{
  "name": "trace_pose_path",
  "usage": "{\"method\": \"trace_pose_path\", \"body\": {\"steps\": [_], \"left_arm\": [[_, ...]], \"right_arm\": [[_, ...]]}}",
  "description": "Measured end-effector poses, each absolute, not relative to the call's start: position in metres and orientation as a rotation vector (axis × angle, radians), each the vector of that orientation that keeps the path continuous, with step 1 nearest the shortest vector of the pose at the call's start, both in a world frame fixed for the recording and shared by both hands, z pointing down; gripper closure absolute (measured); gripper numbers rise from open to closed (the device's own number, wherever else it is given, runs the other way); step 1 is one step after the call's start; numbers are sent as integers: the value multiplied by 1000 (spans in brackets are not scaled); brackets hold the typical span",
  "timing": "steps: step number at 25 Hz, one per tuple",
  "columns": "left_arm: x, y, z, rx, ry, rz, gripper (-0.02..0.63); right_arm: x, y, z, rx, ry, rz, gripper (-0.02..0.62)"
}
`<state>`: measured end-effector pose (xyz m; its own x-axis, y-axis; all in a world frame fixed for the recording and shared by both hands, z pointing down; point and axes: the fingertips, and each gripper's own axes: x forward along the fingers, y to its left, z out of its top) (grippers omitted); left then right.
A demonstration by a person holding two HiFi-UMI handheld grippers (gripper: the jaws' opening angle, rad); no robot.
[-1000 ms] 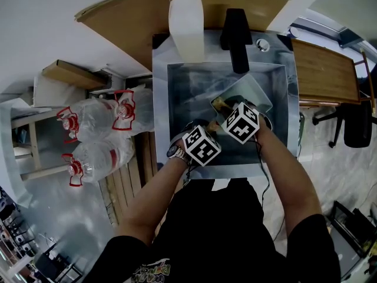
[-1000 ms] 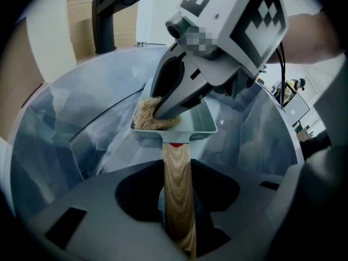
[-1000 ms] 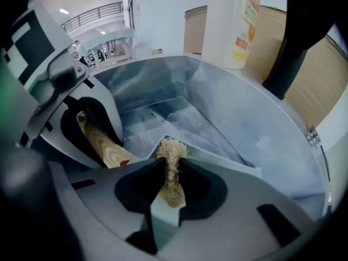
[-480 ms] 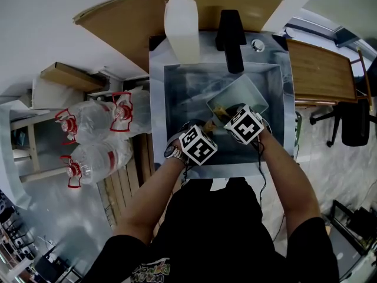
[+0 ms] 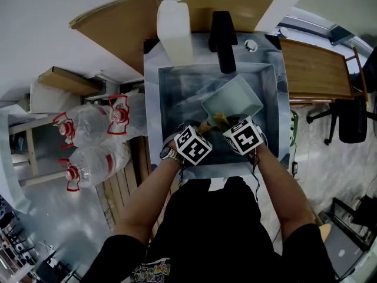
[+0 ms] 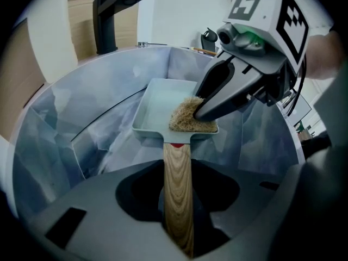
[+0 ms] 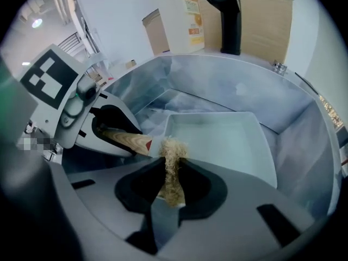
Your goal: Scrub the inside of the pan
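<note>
The pan (image 6: 155,105) is down in the sink (image 5: 177,93). The left gripper (image 6: 178,203) has its jaws partway closed on the pan's wooden handle (image 6: 177,165). The right gripper (image 7: 171,192) is pinching a tan scrubber (image 7: 173,155), which presses inside the pan at the handle end

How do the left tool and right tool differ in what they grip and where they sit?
The left tool grips the wooden handle of the pan; the right tool pinches a tan fibrous scrubber. The left tool sits outside the pan, behind its rim; the right tool reaches over the rim, scrubber on the inside near the handle. Both are shut on something, over the sink.
</note>
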<state>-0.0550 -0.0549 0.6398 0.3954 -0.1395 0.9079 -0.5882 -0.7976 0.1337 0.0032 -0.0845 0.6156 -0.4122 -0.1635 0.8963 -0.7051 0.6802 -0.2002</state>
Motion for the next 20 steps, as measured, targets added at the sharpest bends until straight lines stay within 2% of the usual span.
{"method": "trace_pose_path", "body": {"steps": [10, 20], "left_arm": [[-54, -55, 640, 2218, -622, 1380, 446], [-54, -55, 640, 2221, -621, 1377, 446]], "right_arm": [[11, -84, 616, 701, -1929, 596, 508], [79, -118, 630, 878, -1795, 530, 508]]}}
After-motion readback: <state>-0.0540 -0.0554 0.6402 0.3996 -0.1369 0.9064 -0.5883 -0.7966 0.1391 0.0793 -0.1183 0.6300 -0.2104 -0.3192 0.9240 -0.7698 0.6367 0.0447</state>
